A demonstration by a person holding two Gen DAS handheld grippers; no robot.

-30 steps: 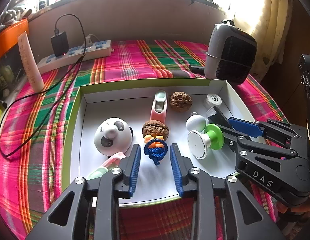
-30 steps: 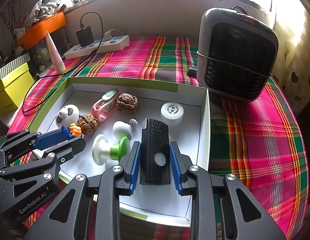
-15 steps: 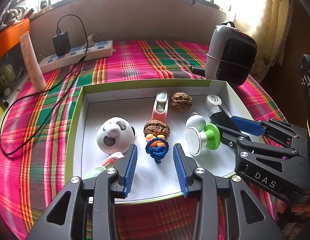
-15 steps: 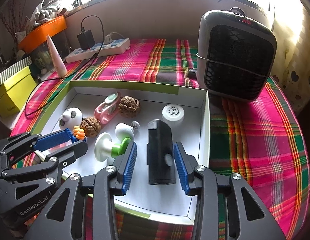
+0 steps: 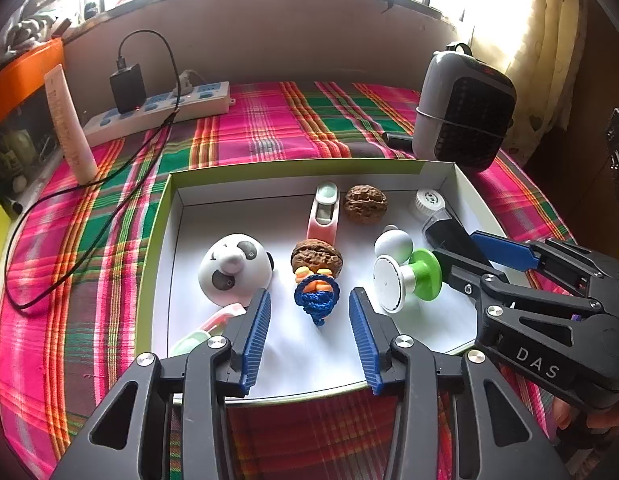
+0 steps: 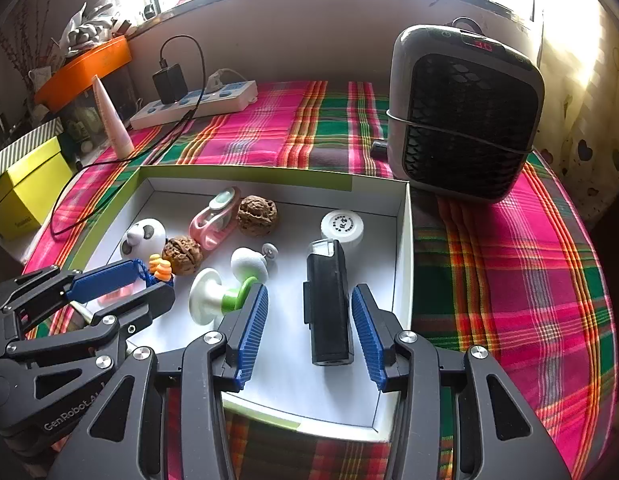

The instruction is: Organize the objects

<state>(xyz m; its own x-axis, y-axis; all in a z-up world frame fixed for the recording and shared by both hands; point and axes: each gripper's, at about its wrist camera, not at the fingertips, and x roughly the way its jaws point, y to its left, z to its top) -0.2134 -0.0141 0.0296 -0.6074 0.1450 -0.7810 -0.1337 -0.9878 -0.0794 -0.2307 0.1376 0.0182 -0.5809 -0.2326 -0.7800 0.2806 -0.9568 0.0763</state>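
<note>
A white box tray (image 5: 171, 240) (image 6: 403, 240) on the plaid cloth holds several small things. My left gripper (image 5: 309, 316) is open, its jaws either side of a blue-knotted charm with orange beads (image 5: 316, 296) and apart from it. My right gripper (image 6: 309, 320) is open around a black rectangular device (image 6: 328, 304) lying flat in the tray, not touching it. Also in the tray are a panda toy (image 5: 233, 268), two walnuts (image 5: 316, 254) (image 5: 365, 203), a pink clip (image 5: 325, 216), a green-and-white knob (image 5: 405, 278), a white round cap (image 6: 341, 226) and a white ball pin (image 6: 249, 262).
A grey fan heater (image 6: 465, 120) stands right behind the tray. A white power strip with a black charger (image 5: 157, 110) and its cable lies at the back left, beside a pink tube (image 5: 69, 128). A yellow box (image 6: 25, 192) sits at the far left.
Both grippers opened wider and drew back a little. The right gripper let go of the black device, which now lies flat in the tray. The left let go of the blue charm.
</note>
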